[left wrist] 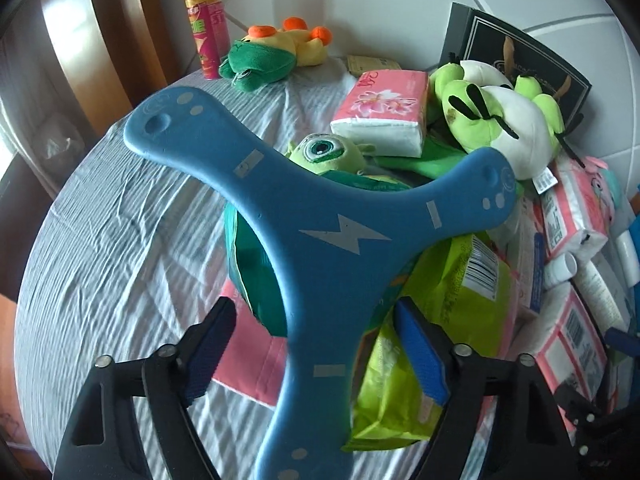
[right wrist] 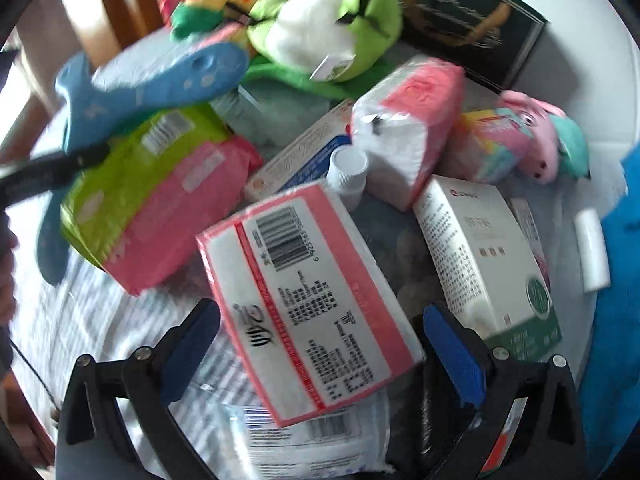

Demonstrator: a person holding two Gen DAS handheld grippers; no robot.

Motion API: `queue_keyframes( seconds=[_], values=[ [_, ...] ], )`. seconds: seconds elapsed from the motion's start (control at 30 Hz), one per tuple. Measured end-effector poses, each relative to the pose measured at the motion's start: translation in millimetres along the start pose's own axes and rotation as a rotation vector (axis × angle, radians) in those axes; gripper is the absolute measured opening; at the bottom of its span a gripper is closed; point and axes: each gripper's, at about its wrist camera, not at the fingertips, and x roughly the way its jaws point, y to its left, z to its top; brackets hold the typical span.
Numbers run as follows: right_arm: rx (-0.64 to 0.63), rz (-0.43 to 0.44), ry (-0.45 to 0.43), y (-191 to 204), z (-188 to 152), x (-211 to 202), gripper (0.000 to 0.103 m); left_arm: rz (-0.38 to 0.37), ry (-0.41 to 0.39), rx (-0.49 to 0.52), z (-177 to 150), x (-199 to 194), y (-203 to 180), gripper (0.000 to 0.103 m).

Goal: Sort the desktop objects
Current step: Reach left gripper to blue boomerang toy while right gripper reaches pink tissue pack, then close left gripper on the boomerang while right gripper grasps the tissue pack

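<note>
Blue boomerang [left wrist: 320, 280] btwn pads of left hand-held gripper [left wrist: 316, 352], jaws apart, not clamping it.

Left gripper [left wrist: 316, 354] astride blue three-armed boomerang [left wrist: 320, 248].
Pads wide, neither visibly pressing it. Under boomerang: lime packet [left wrist: 440, 292]. Beyond boomerang: one-eyed green plush [left wrist: 324, 152], pink tissue pack [left wrist: 384, 108]; striped cloth [left wrist: 120, 220] beside it.
</note>
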Motion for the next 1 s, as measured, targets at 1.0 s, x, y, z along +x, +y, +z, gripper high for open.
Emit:
queue_keyframes(
  seconds=[1.0],
  values=[
    [-0.100, 0.098, -0.045, 2.1, -6.5, 22.4, 0.100, 0.138, -0.044, -0.066, -29.4, -13.1, -9.4, 0.034]
  ],
)
